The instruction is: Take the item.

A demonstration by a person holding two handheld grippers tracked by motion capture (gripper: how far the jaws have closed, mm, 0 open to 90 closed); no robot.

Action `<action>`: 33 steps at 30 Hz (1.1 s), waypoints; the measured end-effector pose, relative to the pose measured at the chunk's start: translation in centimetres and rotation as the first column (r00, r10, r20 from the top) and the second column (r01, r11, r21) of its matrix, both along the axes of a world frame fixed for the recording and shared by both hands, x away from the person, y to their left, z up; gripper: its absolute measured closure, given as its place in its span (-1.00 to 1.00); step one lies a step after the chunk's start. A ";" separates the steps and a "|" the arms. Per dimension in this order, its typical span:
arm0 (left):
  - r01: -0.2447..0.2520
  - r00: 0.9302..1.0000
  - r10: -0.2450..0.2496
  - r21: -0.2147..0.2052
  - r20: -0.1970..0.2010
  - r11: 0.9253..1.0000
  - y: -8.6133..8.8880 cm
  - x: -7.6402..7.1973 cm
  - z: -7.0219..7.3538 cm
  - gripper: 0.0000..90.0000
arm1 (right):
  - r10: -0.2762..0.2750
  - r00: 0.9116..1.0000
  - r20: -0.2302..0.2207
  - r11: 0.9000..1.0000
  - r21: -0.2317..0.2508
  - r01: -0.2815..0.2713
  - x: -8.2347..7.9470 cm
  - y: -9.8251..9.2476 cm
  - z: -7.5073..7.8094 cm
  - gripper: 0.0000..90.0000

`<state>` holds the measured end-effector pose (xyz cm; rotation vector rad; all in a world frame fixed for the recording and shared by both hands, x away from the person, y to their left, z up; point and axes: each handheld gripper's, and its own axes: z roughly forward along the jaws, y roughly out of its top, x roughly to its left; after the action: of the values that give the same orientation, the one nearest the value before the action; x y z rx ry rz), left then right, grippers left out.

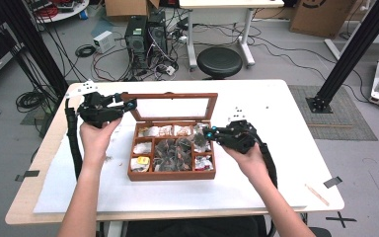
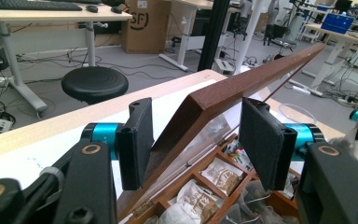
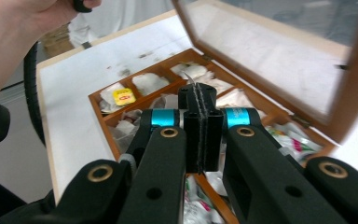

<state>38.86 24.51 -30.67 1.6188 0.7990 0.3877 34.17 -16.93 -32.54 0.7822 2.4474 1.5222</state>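
Observation:
A wooden tea box (image 1: 171, 175) stands mid-table with its glass-windowed lid (image 1: 172, 96) raised. Its compartments hold several tea bags and packets, one with a yellow label (image 1: 142, 161). My left gripper (image 1: 127, 103) is at the lid's top left corner. In the left gripper view it is open (image 2: 200, 140), and the lid's frame (image 2: 242, 84) runs between its pads. My right gripper (image 1: 206, 132) hovers over the box's right compartments. It is shut (image 3: 199, 93), with the thin pale edge of a tea packet sticking out between its pads. The box (image 3: 103, 112) and lid (image 3: 354, 93) lie beyond it.
A white mat (image 1: 276, 123) covers the tabletop. A thin wooden stick (image 1: 317, 194) lies near the front right corner. Behind the table stand a black stool (image 1: 219, 61), computer towers (image 1: 145, 34) with cables, and black frame posts (image 1: 355, 49).

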 end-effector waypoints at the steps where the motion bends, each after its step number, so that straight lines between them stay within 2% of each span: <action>1: -0.001 1.000 0.001 -0.001 0.001 1.000 0.0 0.0 0.0 0.00 | -0.018 1.000 0.008 1.000 0.004 0.018 -0.1 -0.7 0.3 1.00; 5: 0.001 1.000 -0.001 0.002 0.001 1.000 0.0 0.0 0.0 0.00 | -0.046 0.999 0.023 0.999 0.025 0.046 -0.2 -2.1 1.0 1.00; 15: 0.000 1.000 0.000 0.022 -0.005 1.000 -0.1 -0.5 0.1 0.00 | -0.078 0.996 0.052 0.995 0.058 0.075 -0.4 -4.5 2.6 1.00; 33: -0.002 1.000 0.002 0.030 -0.009 1.000 -0.1 -0.8 0.1 -0.01 | -0.088 0.993 0.073 0.994 0.063 0.084 -0.5 -5.1 3.5 1.00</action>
<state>38.02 24.39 -30.56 1.6491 0.8050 0.3959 33.71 -22.00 -29.02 0.8139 2.2934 1.5706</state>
